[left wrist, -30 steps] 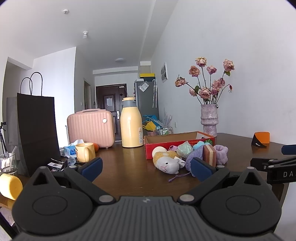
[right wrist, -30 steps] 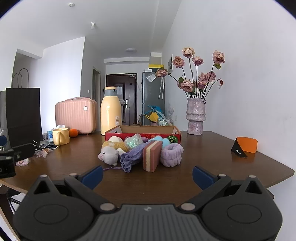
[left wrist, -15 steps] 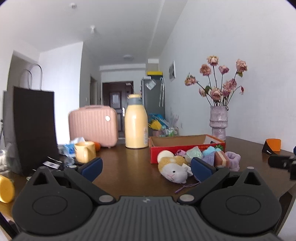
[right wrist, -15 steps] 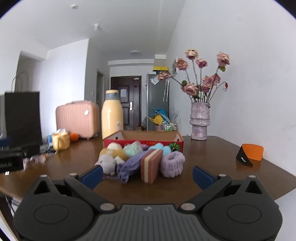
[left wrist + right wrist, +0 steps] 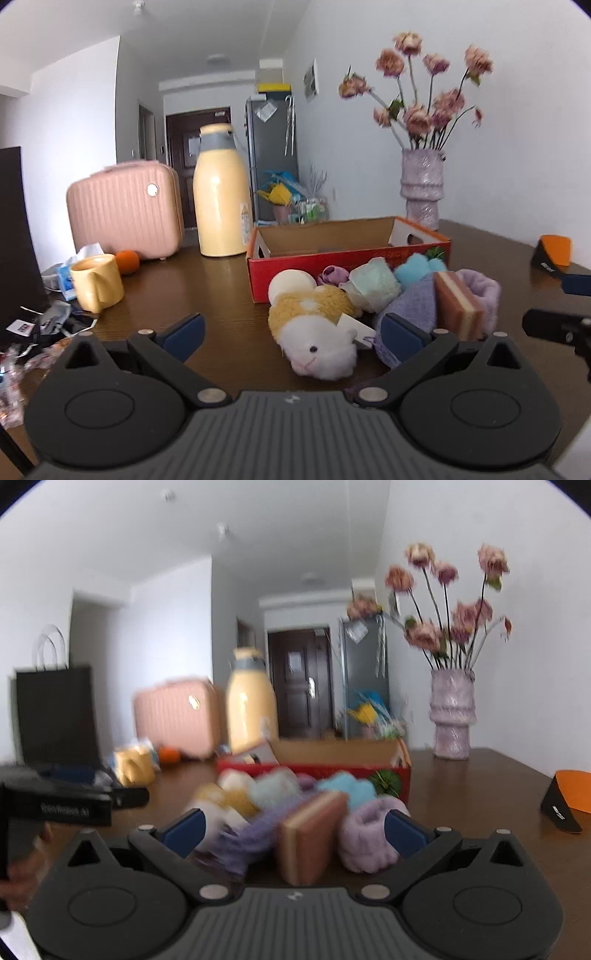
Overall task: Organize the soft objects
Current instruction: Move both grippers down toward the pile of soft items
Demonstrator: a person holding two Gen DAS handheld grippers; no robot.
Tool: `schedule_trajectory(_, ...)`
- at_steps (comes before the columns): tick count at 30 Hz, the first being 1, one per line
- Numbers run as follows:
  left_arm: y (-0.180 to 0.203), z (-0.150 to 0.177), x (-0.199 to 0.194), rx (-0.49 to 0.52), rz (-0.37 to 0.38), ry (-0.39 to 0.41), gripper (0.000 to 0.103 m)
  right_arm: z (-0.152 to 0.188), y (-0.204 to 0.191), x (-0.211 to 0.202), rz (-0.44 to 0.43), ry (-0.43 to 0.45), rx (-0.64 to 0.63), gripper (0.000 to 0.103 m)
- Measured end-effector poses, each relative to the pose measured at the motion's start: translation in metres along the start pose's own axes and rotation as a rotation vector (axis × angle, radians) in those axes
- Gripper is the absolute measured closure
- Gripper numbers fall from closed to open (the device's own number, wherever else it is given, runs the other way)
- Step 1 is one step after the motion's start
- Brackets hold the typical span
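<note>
A heap of soft things lies on the brown table in front of an open red cardboard box [image 5: 343, 258] [image 5: 317, 768]. In the heap are a white and yellow plush animal [image 5: 317, 328], a purple knit cloth [image 5: 413, 302] [image 5: 255, 834], a pink and cream striped sponge [image 5: 458, 310] [image 5: 310, 842], a lilac fluffy band [image 5: 484, 291] [image 5: 369, 834], a mint bundle [image 5: 373, 284] and a blue pompom [image 5: 413, 267]. My left gripper [image 5: 291, 332] is open, the plush between its fingers. My right gripper [image 5: 295, 829] is open around the sponge and cloth, touching neither.
A yellow flask [image 5: 219, 195], a pink case [image 5: 123, 214], a yellow mug [image 5: 96, 282] and an orange [image 5: 127, 261] stand at the left. A vase of dried roses [image 5: 421, 188] is behind the box. An orange and black holder [image 5: 569, 801] sits at the right.
Both grippers have moved forward, closer to the heap of soft things, which now looks larger. The right wrist view is blurred by motion. Both stay open.
</note>
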State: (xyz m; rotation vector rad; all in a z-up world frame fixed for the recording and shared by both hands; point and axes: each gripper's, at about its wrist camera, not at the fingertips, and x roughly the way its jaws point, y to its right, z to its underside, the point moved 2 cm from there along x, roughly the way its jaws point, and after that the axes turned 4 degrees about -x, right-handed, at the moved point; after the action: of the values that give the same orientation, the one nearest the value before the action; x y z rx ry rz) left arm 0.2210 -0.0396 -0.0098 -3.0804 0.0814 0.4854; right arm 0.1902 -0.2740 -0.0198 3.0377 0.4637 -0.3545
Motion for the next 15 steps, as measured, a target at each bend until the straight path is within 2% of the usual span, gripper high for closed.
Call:
schedule_trajectory(4,0.001,-0.005,0.041,-0.033,-0.011,-0.065,0.000,-0.002,0.020,0.032,0.059,-0.053,-0.017,0.000)
schedule_trajectory(8,0.008,-0.005,0.074,-0.027,-0.001,-0.124,0.000,-0.008,0.051,0.060,0.097,-0.096,0.047,0.002)
schedule_trajectory(10,0.010,-0.005,0.088,-0.027,-0.010,-0.141,0.000,-0.011,0.066,0.076,0.092,-0.132,0.106,0.006)
schedule_trajectory(12,0.013,-0.005,0.097,-0.029,-0.020,-0.149,0.000,-0.012,0.075,0.085,0.077,-0.154,0.155,0.016)
schedule_trajectory(15,0.021,-0.003,0.093,-0.022,0.022,-0.142,0.000,-0.016,0.070,0.089,0.014,-0.152,0.179,0.023)
